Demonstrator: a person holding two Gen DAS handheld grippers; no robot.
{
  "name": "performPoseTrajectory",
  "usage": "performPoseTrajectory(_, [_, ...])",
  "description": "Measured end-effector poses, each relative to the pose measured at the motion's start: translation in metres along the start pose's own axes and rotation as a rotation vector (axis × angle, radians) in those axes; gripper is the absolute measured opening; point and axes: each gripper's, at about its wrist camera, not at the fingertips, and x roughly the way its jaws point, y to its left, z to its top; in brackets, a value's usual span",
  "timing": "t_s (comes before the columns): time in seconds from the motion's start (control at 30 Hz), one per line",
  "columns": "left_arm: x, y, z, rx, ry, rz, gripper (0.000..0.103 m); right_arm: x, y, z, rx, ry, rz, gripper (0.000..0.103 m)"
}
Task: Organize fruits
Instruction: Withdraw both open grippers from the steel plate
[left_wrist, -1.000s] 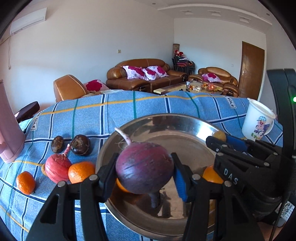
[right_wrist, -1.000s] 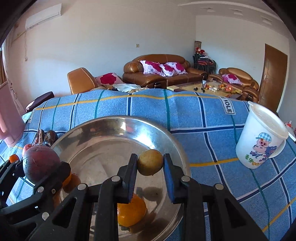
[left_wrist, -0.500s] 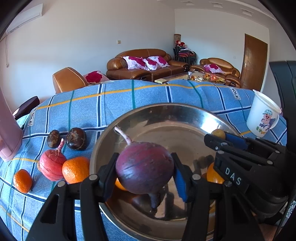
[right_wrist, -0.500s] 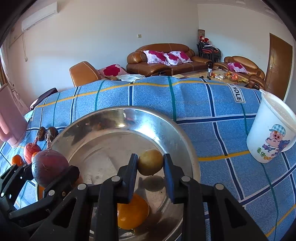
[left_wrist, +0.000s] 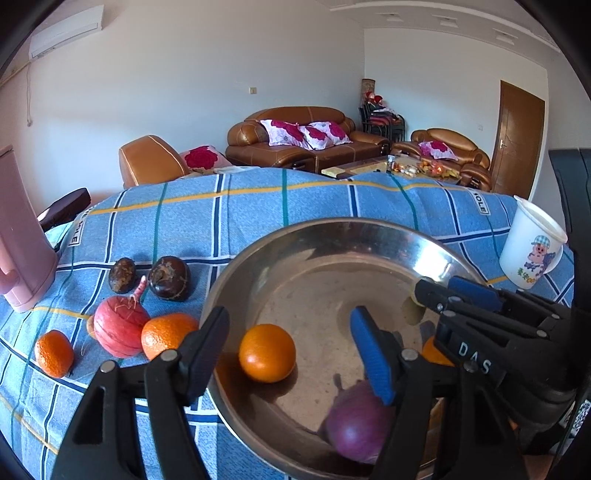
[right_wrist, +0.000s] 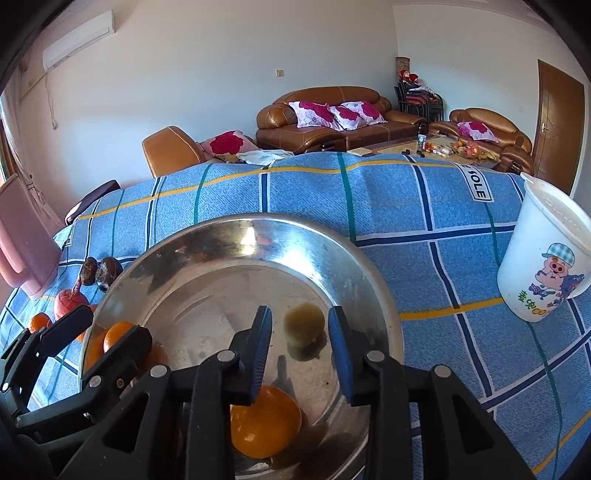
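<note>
Left gripper (left_wrist: 290, 347): jaws have just been opening and now stand wide, nothing pressed between them. The purple round root (left_wrist: 356, 424) lies blurred in the near right part of the steel basin (left_wrist: 280, 254), below and partly behind the right blue pad, not clamped. An orange (left_wrist: 266, 352) sits on the basin floor in the gap between the jaws, touching neither.

Right gripper (right_wrist: 300, 334): jaws have just been opening, now parted a little. The small yellow-green fruit (right_wrist: 305, 325) appears blurred between the pads, clear of both, close over the basin floor (right_wrist: 207, 295). A second orange (right_wrist: 265, 424) lies nearer, under the left finger.

On the blue checked cloth (left_wrist: 258, 199), left of the basin: a red root (left_wrist: 120, 326), an orange (left_wrist: 166, 332) touching it, a smaller orange (left_wrist: 54, 352) further left, and two dark brown fruits (left_wrist: 170, 278) on the far side of them.

White cartoon cup (right_wrist: 546, 258) stands upright, right of the basin and apart from it. Pink jug (left_wrist: 18, 236) at the far left edge.
</note>
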Motion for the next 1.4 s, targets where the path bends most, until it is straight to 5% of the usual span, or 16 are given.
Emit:
performPoseTrajectory(0.23, [-0.012,0.017,0.001,-0.065,-0.061,0.025,0.089,-0.008,0.002,0.000,0.002,-0.043,-0.023,0.068])
performPoseTrajectory(0.3, [-0.016,0.022,0.001,-0.074,-0.085,0.049,0.100,-0.013,0.005,0.000,-0.010,-0.068,-0.028,0.070])
performPoseTrajectory(0.43, [-0.025,0.031,0.001,-0.091,-0.121,0.052,0.103,-0.021,0.015,-0.002,-0.054,-0.119,-0.067,0.080])
performPoseTrajectory(1.4, [-0.059,0.071,-0.028,-0.081,-0.141,0.082,0.103,-0.066,0.020,-0.025,0.029,-0.264,-0.179,0.086])
